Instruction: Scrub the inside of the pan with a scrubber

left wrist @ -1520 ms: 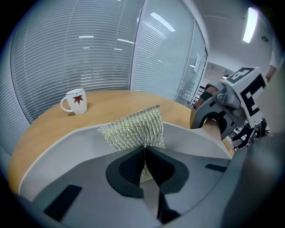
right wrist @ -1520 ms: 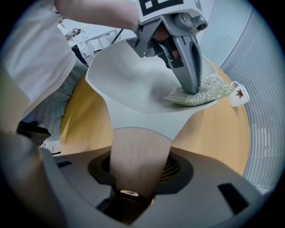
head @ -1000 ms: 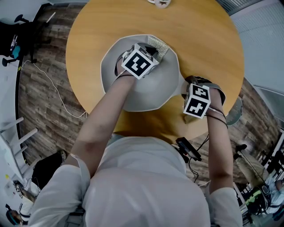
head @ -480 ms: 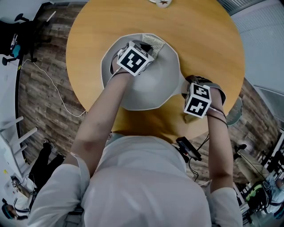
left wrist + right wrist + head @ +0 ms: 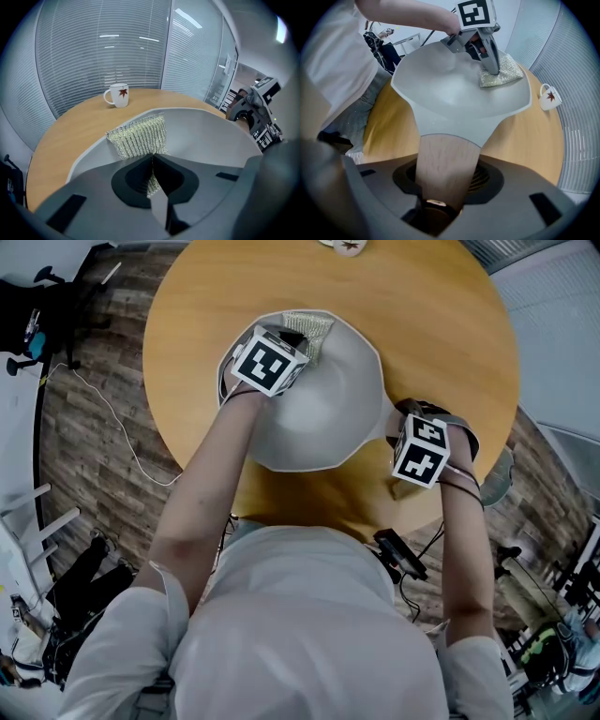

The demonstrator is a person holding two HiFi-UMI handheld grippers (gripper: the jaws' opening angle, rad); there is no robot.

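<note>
A pale grey pan (image 5: 328,418) rests on the round wooden table (image 5: 441,324). My left gripper (image 5: 286,345) is shut on a silvery mesh scrubber (image 5: 309,329) and presses it against the pan's far inner wall. In the left gripper view the scrubber (image 5: 138,136) fans out beyond the closed jaws, over the pan's wall (image 5: 211,136). My right gripper (image 5: 403,432) points straight down and is shut on the pan's wooden handle (image 5: 443,164). The right gripper view shows the pan (image 5: 450,89), the scrubber (image 5: 501,75) and the left gripper (image 5: 492,65) inside it.
A white mug (image 5: 117,95) with a red leaf stands on the table beyond the pan; it also shows as the mug (image 5: 547,97) in the right gripper view. Window blinds lie behind. Cables, chairs and gear cover the wood floor (image 5: 94,446) around the table.
My left gripper has slid the scrubber leftward and toward the pan's far rim. The right gripper and the pan have stayed put.
</note>
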